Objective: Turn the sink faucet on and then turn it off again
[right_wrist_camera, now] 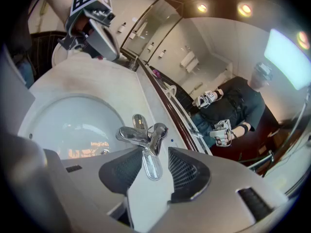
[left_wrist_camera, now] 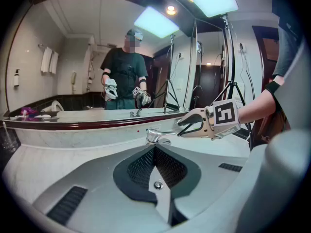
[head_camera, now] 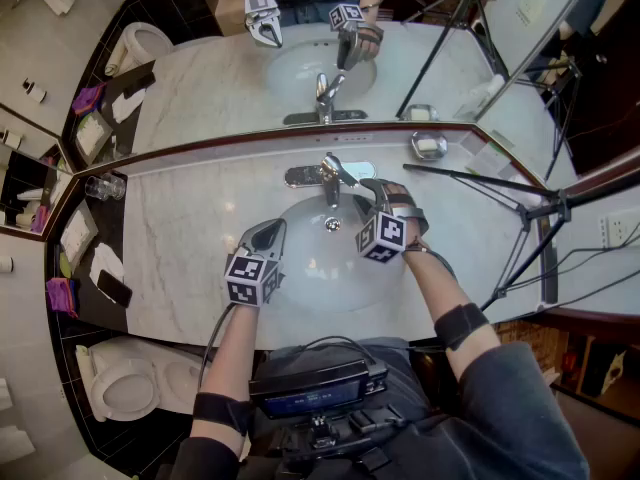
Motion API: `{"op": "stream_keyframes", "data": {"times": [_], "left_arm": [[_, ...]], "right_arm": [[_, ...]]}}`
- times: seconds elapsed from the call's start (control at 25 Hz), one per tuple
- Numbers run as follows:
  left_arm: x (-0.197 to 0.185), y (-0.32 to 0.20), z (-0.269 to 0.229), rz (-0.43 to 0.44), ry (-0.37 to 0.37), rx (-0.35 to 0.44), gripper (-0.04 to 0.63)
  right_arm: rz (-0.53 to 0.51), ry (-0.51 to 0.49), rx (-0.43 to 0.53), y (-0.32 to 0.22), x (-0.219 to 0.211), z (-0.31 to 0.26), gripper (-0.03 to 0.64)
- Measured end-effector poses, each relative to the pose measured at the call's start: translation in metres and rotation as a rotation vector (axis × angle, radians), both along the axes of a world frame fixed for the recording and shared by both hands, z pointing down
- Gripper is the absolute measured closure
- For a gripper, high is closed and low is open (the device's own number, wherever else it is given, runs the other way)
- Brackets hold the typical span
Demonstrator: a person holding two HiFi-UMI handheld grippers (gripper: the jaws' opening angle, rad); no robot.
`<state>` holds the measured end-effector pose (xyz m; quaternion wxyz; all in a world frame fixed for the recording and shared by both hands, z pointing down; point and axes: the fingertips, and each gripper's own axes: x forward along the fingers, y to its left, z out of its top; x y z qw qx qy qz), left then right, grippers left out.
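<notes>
The chrome faucet [head_camera: 328,176] stands at the back of the white basin [head_camera: 310,268] in a marble counter. My right gripper [head_camera: 370,193] is open at the faucet. In the right gripper view the lever [right_wrist_camera: 151,165] lies in the gap between its jaws [right_wrist_camera: 151,154], and neither pad presses on it. My left gripper [head_camera: 267,231] hovers shut over the basin's left side and holds nothing. The left gripper view shows its closed tips [left_wrist_camera: 155,153] pointing at the faucet [left_wrist_camera: 156,136], with the right gripper [left_wrist_camera: 187,125] just to the right of it. No water stream shows.
A mirror rises behind the counter's dark rim. A soap dish [head_camera: 428,146] sits at the back right and a glass [head_camera: 105,186] at the back left. A tripod [head_camera: 520,208] stands to the right. A toilet [head_camera: 125,383] is at the lower left.
</notes>
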<state>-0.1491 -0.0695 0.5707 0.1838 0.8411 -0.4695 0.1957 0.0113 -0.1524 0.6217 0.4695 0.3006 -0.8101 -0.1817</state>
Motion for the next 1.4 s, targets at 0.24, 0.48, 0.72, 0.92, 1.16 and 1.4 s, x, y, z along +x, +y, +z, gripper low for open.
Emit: {"op": "stream_keyframes", "data": {"times": [0.24, 0.48, 0.72, 0.92, 1.16, 1.4], "left_arm": [[-0.004, -0.003, 0.009, 0.006, -0.007, -0.013, 0.595], [-0.01, -0.006, 0.013, -0.002, -0.011, -0.021, 0.595], [-0.01, -0.005, 0.018, 0.0, -0.012, -0.032, 0.595], [-0.006, -0.005, 0.017, 0.01, -0.012, -0.035, 0.595], [-0.008, -0.003, 0.018, 0.011, -0.015, -0.035, 0.595], [-0.008, -0.002, 0.022, 0.009, -0.015, -0.042, 0.595]], "right_arm": [[-0.155, 0.217, 0.042, -0.012, -0.017, 0.027, 0.426], [-0.159, 0.285, 0.068, -0.033, -0.02, 0.041, 0.427], [-0.154, 0.252, 0.061, -0.041, -0.024, 0.035, 0.451], [-0.132, 0.236, 0.055, -0.044, -0.024, 0.031, 0.472], [-0.116, 0.212, 0.013, -0.045, -0.027, 0.028, 0.477], [-0.116, 0.2, 0.008, -0.048, -0.03, 0.023, 0.48]]}}
